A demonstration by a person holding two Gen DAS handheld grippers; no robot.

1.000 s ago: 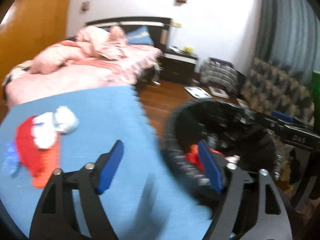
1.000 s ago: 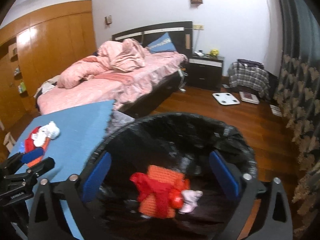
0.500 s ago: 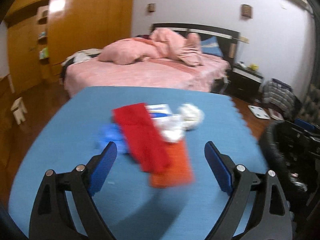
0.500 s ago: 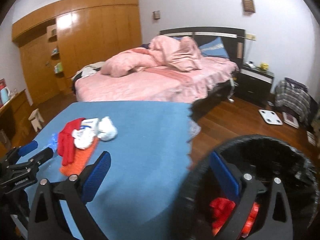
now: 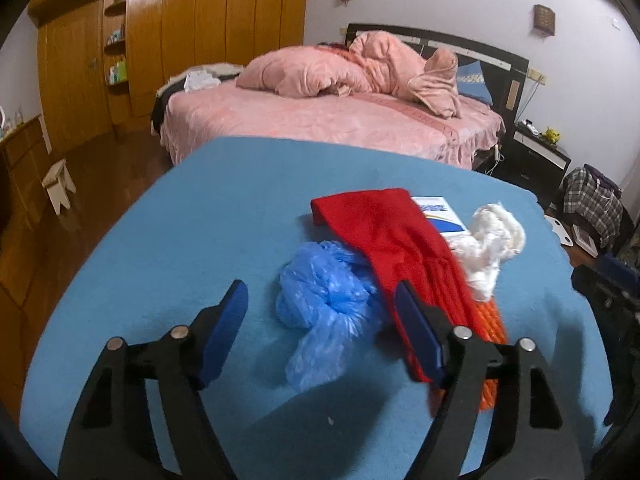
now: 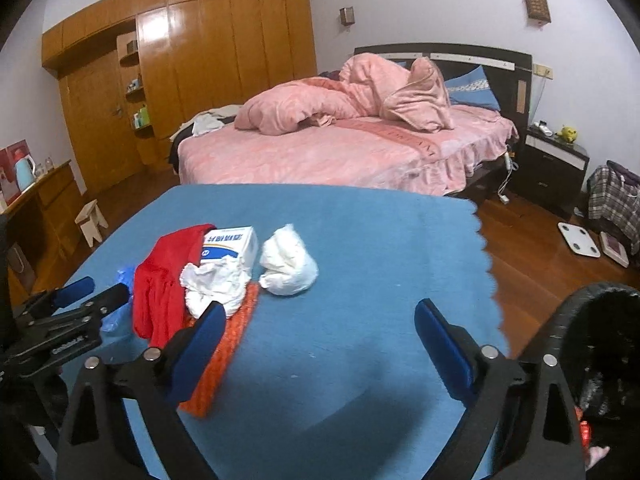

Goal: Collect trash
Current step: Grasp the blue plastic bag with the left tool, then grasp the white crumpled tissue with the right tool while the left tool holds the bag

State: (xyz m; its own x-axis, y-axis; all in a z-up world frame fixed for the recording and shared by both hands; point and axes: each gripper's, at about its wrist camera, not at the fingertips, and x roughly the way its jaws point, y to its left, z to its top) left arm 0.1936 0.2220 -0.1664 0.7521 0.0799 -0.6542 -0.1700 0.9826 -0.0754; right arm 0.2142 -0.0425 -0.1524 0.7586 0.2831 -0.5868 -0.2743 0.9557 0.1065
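Left gripper (image 5: 320, 312) now over lengthwise red cloth (image 5: 400, 248)

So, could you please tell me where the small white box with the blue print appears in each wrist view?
Left wrist view: the white box is right of centre, partly under the red cloth.
Right wrist view: the box is left of centre, beside the same cloth.
Shared landmark: the pink bed behind the blue mat.
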